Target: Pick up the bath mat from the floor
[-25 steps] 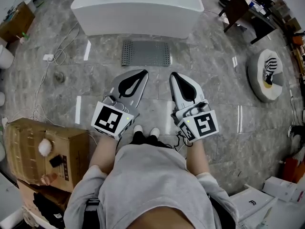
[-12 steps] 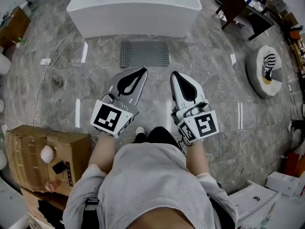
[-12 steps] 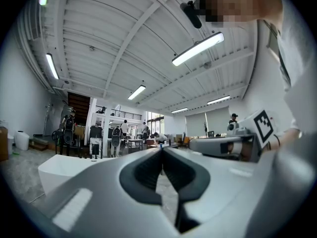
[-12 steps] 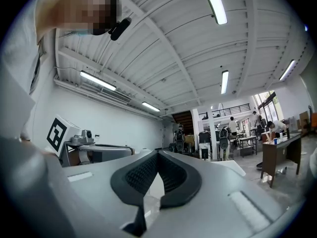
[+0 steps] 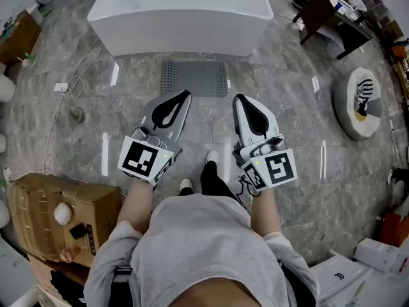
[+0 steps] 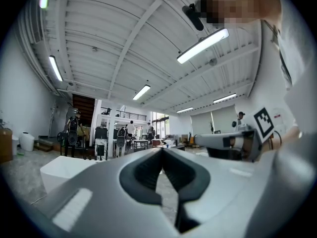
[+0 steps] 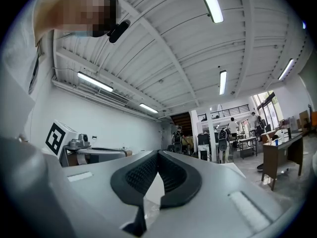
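Holding nothing: left gripper (image 5: 184,94), right gripper (image 5: 240,98) closed.

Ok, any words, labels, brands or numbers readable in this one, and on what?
No readable text anywhere in these views.
Cubes on the left gripper and right gripper: only square black-and-white markers, no letters.
On the white box, lower right: a small dark mark, too small to read.
On the cardboard box, lower left: a dark label, too blurred to read.
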`<act>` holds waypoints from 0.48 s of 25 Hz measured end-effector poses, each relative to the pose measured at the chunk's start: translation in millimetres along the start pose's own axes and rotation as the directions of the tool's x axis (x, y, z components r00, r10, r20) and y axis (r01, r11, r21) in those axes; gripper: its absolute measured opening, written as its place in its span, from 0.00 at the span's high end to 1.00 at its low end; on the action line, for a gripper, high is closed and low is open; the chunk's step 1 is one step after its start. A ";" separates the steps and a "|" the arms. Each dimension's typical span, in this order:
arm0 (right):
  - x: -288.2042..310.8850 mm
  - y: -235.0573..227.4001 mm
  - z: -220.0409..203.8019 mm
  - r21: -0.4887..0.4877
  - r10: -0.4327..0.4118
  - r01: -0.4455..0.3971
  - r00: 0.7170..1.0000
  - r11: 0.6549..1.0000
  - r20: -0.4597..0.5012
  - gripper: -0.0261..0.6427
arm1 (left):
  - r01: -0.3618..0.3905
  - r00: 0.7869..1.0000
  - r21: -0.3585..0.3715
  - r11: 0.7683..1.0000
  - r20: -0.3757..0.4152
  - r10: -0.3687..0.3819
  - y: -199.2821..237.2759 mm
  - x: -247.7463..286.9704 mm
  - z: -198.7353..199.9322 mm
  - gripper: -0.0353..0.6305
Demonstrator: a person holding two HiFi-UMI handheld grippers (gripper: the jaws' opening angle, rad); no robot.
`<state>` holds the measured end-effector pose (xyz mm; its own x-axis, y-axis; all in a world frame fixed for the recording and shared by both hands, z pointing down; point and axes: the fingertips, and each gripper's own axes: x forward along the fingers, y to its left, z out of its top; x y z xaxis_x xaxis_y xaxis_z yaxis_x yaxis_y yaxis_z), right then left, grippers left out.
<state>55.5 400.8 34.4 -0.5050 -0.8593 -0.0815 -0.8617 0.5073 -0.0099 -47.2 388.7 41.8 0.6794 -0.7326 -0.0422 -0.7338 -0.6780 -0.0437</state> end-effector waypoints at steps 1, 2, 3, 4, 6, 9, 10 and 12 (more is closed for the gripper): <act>6.2 -9.8 0.0 0.001 0.004 -0.004 1.000 1.000 0.000 0.96 | -0.008 1.000 -0.003 1.000 0.002 0.008 4.7 10.2 -0.2 0.95; 12.3 -19.4 -0.8 0.002 0.008 -0.008 1.000 1.000 0.000 0.96 | -0.016 1.000 -0.006 1.000 0.004 0.016 9.2 20.2 -0.6 0.95; 18.1 -28.7 -2.0 0.003 0.012 -0.012 1.000 1.000 -0.002 0.96 | -0.024 1.000 -0.008 1.000 0.007 0.024 13.4 30.0 -1.0 0.95; 23.6 -38.0 -3.3 0.004 0.016 -0.016 1.000 1.000 -0.004 0.96 | -0.033 0.999 -0.008 0.999 0.009 0.033 17.1 39.6 -1.3 0.95; 34.1 -57.7 -4.2 0.006 0.024 -0.024 1.000 1.000 -0.006 0.96 | -0.048 0.999 -0.004 0.999 0.011 0.048 22.3 59.8 -1.3 0.95; 48.0 -87.7 -3.0 0.012 0.037 -0.037 0.999 0.999 -0.007 0.96 | -0.066 0.998 0.002 0.998 0.006 0.066 26.4 89.1 -1.6 0.95; 52.5 -96.5 -2.8 0.013 0.041 -0.041 0.999 0.999 -0.008 0.96 | -0.073 0.997 0.002 0.997 0.005 0.073 28.0 97.6 -2.0 0.95; 61.3 -113.0 -3.0 0.014 0.051 -0.051 0.999 0.999 -0.007 0.96 | -0.087 0.996 0.001 0.996 0.006 0.087 32.2 113.4 -2.8 0.95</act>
<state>121.8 290.6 33.5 -0.5484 -0.8329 -0.0750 -0.8343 0.5510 -0.0192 6.2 283.6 38.5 0.6131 -0.7883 -0.0519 -0.7900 -0.6117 -0.0411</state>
